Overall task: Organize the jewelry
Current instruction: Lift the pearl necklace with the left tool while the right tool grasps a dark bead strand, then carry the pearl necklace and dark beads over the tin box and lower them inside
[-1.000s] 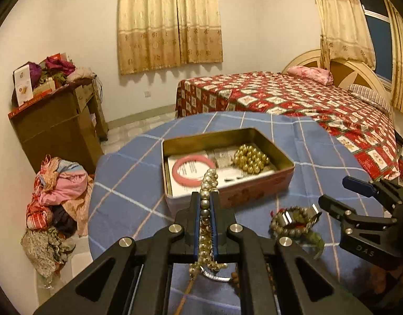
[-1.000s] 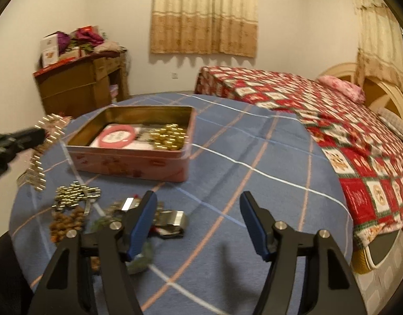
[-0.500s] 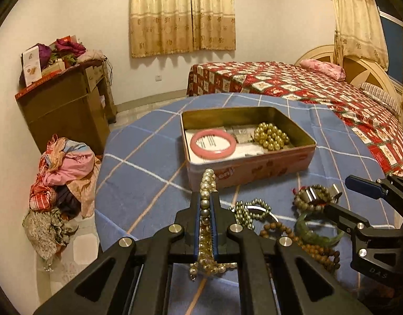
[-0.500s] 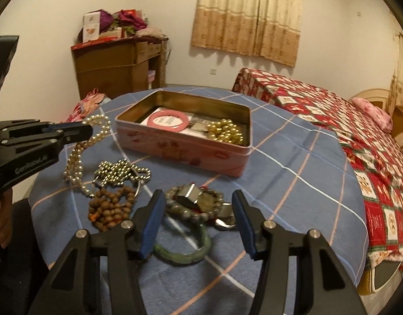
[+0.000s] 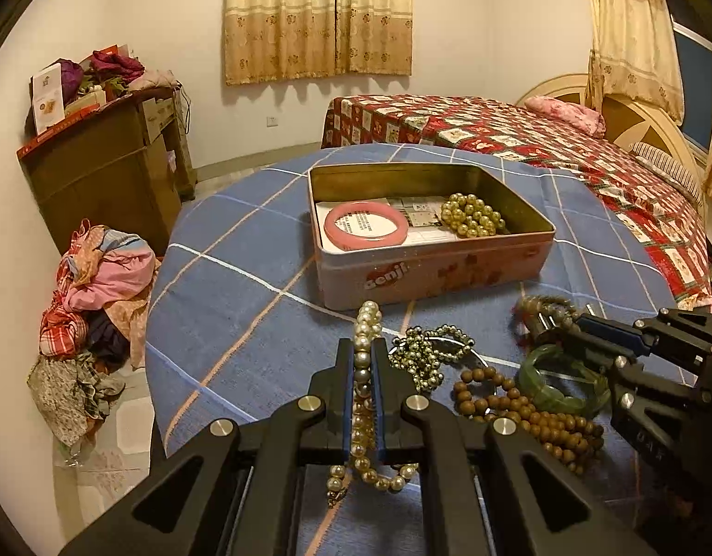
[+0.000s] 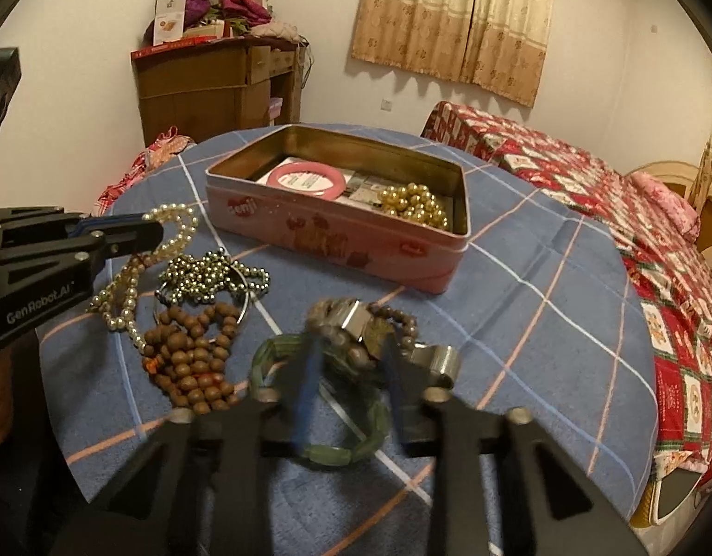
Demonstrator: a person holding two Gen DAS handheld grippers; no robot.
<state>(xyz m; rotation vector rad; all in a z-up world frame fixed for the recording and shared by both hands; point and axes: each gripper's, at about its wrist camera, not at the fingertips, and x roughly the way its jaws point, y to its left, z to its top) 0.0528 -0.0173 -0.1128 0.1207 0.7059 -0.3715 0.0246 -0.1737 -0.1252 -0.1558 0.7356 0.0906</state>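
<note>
Fingers [image 5: 342, 384] grasp the pearl strand [image 5: 365, 338]; the other pair gape above a blue checked tablecloth [image 6: 541, 306].

You had a wooden cabinet [image 5: 101, 176] with clutter on top, a clothes heap [image 5: 96, 287] on the floor, a red patterned bed [image 5: 541, 139], and beige curtains [image 5: 318, 14].

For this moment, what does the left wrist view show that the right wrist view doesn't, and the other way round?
Only the left wrist view shows the clothes pile on the floor and the left gripper shut on the pearl necklace from behind. Only the right wrist view shows the metal clasp and the open right gripper over the green bangle. Both show the tin with its pink bangle.
</note>
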